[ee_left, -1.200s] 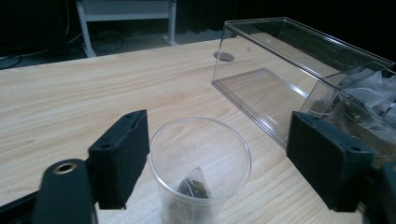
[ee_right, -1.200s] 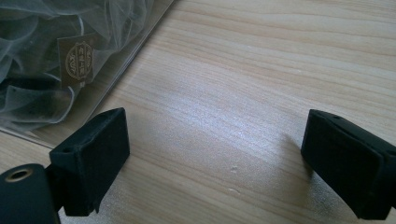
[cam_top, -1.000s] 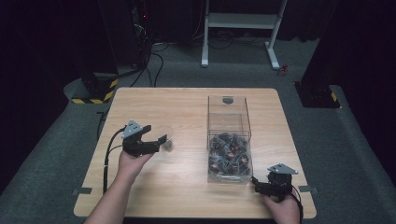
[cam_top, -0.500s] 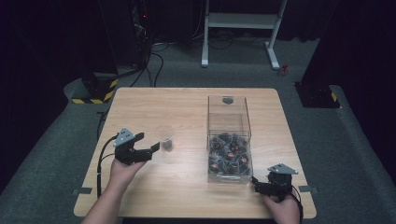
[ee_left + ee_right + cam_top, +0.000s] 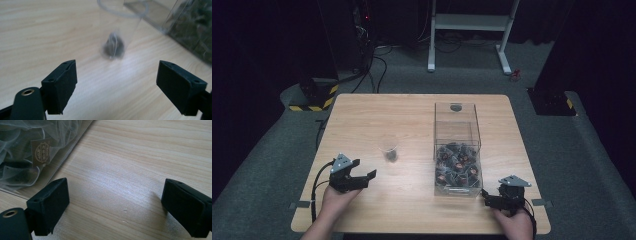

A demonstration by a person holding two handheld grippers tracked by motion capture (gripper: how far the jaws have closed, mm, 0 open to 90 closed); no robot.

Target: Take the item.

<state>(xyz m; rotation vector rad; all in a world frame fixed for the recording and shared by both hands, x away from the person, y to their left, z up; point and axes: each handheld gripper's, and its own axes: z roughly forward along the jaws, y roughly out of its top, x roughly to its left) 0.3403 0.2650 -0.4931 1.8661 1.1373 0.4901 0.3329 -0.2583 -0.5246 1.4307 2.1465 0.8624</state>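
Note:
A small clear plastic cup (image 5: 388, 147) stands upright on the wooden table (image 5: 412, 120) with one dark tea bag (image 5: 113, 46) in its bottom. My left gripper (image 5: 364, 176) rests low at the front left, open and empty, its jaws pointing toward the cup (image 5: 120, 27) from a short way off. A clear rectangular box (image 5: 457, 150) right of centre holds several tea bags (image 5: 456, 164) in its near end. My right gripper (image 5: 486, 197) sits open and empty at the front right, just beside the box's near corner (image 5: 37, 152).
A small dark round thing (image 5: 456, 106) lies at the far end of the box. Beyond the table stand a white frame (image 5: 469, 30) and dark equipment with black-yellow tape (image 5: 312, 97). Bare wood lies between the cup and the near edge.
My left gripper has let go of the cup, drawn back toward the near left edge and sunk to the table. The cup now stands alone. The right gripper has stayed put.

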